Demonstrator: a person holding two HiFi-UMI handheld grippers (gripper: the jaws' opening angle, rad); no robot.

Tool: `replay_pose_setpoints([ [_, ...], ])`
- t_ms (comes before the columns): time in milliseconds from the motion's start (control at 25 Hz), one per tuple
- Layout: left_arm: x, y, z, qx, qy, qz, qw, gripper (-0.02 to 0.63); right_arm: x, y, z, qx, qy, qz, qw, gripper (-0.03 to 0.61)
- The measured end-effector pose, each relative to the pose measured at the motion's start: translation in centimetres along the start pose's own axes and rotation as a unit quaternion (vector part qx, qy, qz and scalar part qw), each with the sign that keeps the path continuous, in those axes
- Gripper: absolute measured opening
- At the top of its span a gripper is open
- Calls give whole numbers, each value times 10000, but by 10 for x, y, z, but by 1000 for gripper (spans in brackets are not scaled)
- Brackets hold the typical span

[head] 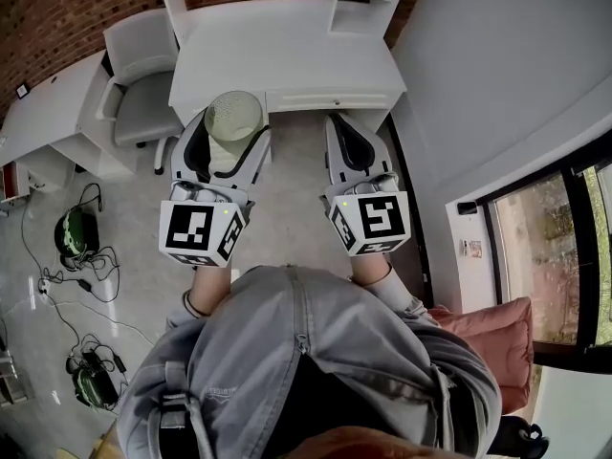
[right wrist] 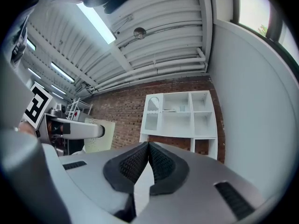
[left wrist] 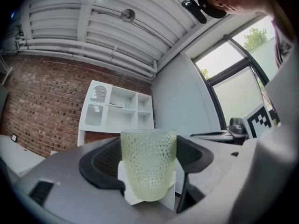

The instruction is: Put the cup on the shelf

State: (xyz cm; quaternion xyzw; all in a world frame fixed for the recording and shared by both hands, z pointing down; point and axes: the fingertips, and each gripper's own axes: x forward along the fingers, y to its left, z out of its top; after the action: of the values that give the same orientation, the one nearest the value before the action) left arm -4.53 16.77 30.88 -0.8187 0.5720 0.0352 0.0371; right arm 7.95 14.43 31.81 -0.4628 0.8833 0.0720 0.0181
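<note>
My left hand-held gripper [head: 232, 142] is clamped on the dimpled pale-green cup [left wrist: 148, 164], which is upright, low centre of that view, jaws wide. Right hand-held gripper [right wrist: 148, 161]: jaws together, nothing btwn. White shelf unit [right wrist: 180, 115] mid-frame against brick wall. White worktop [head: 287, 60] at top of head view.

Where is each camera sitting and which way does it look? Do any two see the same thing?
Head view: on the person's head, looking steeply down at the white desk and floor; the person's grey jacket shows.
Left gripper view: on the left gripper, looking along its jaws, closed on the pale green dimpled glass cup.
Right gripper view: on the right gripper, looking along its shut, empty jaws toward the red brick wall.
Shared: both gripper views see the white cubby shelf unit.
</note>
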Motion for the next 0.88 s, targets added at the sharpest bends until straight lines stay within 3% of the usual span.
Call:
replay_pose_setpoints([
  [160,-65,-53,23,185,-86,343,9992,359,-80,12,19,82,-180,222,9996,28],
  [400,-126,-78,43,289,-174,673,9972,359,-137,40,33,152,-245,449,9986,28],
  [880,-29,-2,33,210,-255,314,9990,359,-18,14,14,83,-145,194,9997,28],
])
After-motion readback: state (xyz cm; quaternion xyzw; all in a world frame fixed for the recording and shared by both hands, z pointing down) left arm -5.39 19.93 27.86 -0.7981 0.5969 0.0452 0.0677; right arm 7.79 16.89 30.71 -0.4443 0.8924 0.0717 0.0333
